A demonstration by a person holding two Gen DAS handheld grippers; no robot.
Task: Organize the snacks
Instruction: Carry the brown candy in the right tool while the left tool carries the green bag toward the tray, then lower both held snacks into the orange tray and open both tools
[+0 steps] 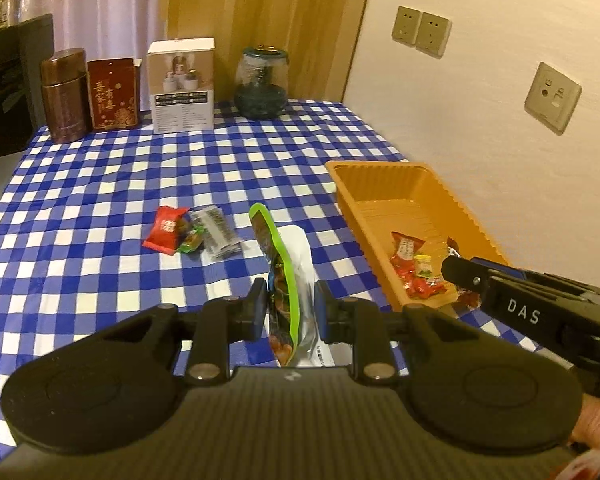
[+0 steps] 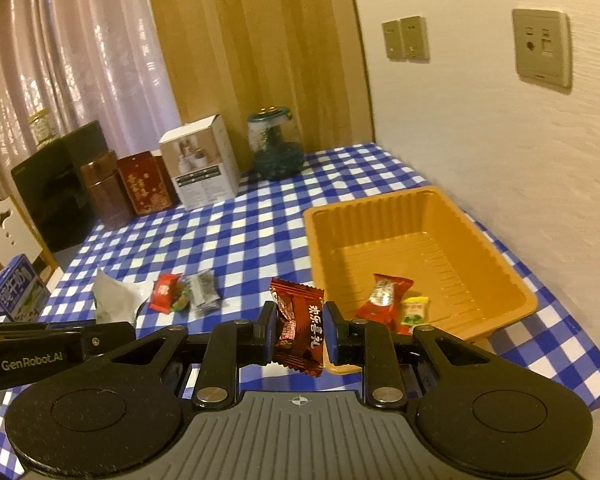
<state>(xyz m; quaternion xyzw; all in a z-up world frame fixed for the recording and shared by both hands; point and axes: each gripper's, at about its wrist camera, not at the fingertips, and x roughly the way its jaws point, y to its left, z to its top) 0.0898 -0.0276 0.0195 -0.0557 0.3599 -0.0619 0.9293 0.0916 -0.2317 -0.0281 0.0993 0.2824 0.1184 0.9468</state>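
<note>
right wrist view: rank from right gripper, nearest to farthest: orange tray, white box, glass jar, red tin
From the right gripper, shut on a dark red candy:
1. orange tray, just ahead to the right.
2. white box and red tin, far left row, too close to call.
3. glass jar, far end by the wood panel.

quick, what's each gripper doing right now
left gripper: shut on the green-edged snack pouch
right gripper: shut on the dark red candy
</note>
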